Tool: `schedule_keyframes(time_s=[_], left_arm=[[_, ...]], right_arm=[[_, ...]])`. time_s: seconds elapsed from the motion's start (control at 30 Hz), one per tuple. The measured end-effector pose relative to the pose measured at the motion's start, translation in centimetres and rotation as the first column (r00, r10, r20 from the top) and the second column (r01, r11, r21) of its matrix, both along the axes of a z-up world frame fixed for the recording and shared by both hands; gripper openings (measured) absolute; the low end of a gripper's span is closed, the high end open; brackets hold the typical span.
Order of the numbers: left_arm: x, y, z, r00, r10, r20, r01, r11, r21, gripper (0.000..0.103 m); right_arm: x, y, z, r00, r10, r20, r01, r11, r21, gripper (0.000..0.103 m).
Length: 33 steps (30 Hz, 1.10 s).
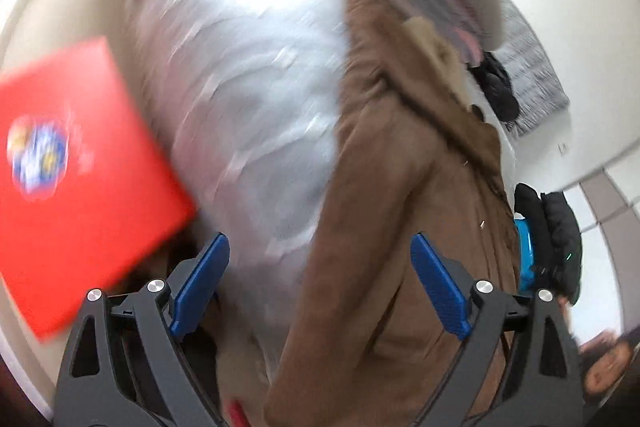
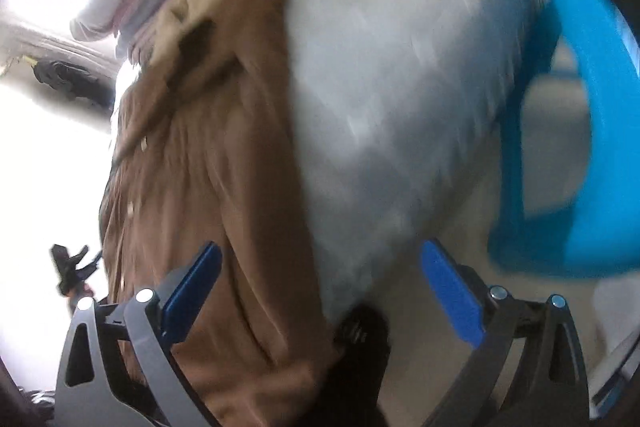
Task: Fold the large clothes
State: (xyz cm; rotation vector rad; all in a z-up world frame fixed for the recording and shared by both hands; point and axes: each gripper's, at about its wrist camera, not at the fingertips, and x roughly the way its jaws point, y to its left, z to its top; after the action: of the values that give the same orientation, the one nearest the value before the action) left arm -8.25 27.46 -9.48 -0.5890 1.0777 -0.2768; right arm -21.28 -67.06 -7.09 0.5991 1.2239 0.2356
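Two claws, left (image 1: pixel 320 283) and right (image 2: pixel 320 291), gape empty over one brown coat (image 1: pixel 400 187) (blurred).

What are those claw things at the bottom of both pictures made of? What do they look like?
Each is a two-finger hand-held gripper. The left gripper and right gripper look alike: dark grey, plastic-looking arms with triangular cut-outs, round silver pivot bolts, and flat, bright blue finger pads with a fine ribbed texture. No cables show. A puffy black sleeve appears beside the left one.

Motion-blurred red box (image 1: pixel 80 179), perhaps printed; brown coat (image 2: pixel 208 187) cut off below.
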Motion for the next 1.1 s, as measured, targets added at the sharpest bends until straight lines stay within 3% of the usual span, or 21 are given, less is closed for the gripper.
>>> schedule_keyframes(time_s=[0.1,0.27,0.47,0.6,0.63,0.67,0.7,0.73,0.77,0.87,0.97,1.03,1.1], left_arm=[[-1.3,0.4,-2.8,0.995,0.024,-0.093,-0.032,0.995,-0.09,0.088],[-3.3,-0.5,-6.0,0.985,0.03,-0.172,-0.066,0.976,-0.207,0.088],[-4.7,-3.5,-7.5,0.975,-0.094,-0.2,0.03,0.953,-0.302,0.088],[-5.6,-5.2,-6.7,0.967,-0.182,-0.176,0.122,0.945,-0.305,0.088],[-5.9,-5.7,-6.4,0.963,-0.206,-0.171,0.15,0.945,-0.291,0.083],[-6.1,-6.0,-6.1,0.962,-0.217,-0.166,0.165,0.946,-0.279,0.065],[-6.2,-6.1,-5.9,0.959,-0.228,-0.166,0.179,0.947,-0.268,0.053],[-6.3,-6.1,-5.7,0.958,-0.232,-0.169,0.182,0.946,-0.269,0.028],[-6.3,-5.9,-5.5,0.96,-0.223,-0.168,0.173,0.947,-0.27,0.015],[-6.5,-5.6,-4.1,0.967,-0.223,-0.124,0.19,0.954,-0.234,0.008],[-6.7,-6.0,-2.1,0.966,-0.247,-0.077,0.228,0.953,-0.199,0.008],[-6.6,-6.0,-1.2,0.962,-0.266,-0.062,0.249,0.949,-0.195,0.008],[-6.5,-5.7,-1.3,0.958,-0.277,-0.073,0.257,0.943,-0.21,0.009]], right_arm=[[-2.1,0.1,-2.2,0.996,0.046,-0.07,-0.035,0.987,0.155,0.096],[-2.9,2.2,-3.5,0.974,0.162,-0.159,-0.133,0.976,0.174,0.096],[-2.9,6.1,-3.9,0.921,0.326,-0.213,-0.263,0.924,0.276,0.096],[-3.8,7.7,-2.6,0.924,0.351,-0.153,-0.295,0.908,0.297,0.092],[-4.5,7.8,-2.0,0.931,0.34,-0.131,-0.293,0.913,0.285,0.088],[-4.5,8.0,-1.5,0.937,0.329,-0.113,-0.29,0.918,0.27,0.066],[-4.9,8.2,-0.8,0.947,0.308,-0.094,-0.277,0.929,0.246,0.037],[-4.9,8.5,-0.5,0.955,0.285,-0.084,-0.26,0.939,0.227,0.029],[-5.6,8.4,0.2,0.965,0.253,-0.065,-0.236,0.951,0.199,0.022],[-7.3,8.4,1.7,0.981,0.194,0.023,-0.193,0.952,0.237,0.013],[-8.5,8.5,2.5,0.985,0.153,0.079,-0.17,0.939,0.299,0.013],[-8.5,8.8,2.4,0.983,0.162,0.09,-0.182,0.93,0.319,0.019],[-8.1,9.7,1.5,0.979,0.199,0.042,-0.202,0.931,0.303,0.058]])
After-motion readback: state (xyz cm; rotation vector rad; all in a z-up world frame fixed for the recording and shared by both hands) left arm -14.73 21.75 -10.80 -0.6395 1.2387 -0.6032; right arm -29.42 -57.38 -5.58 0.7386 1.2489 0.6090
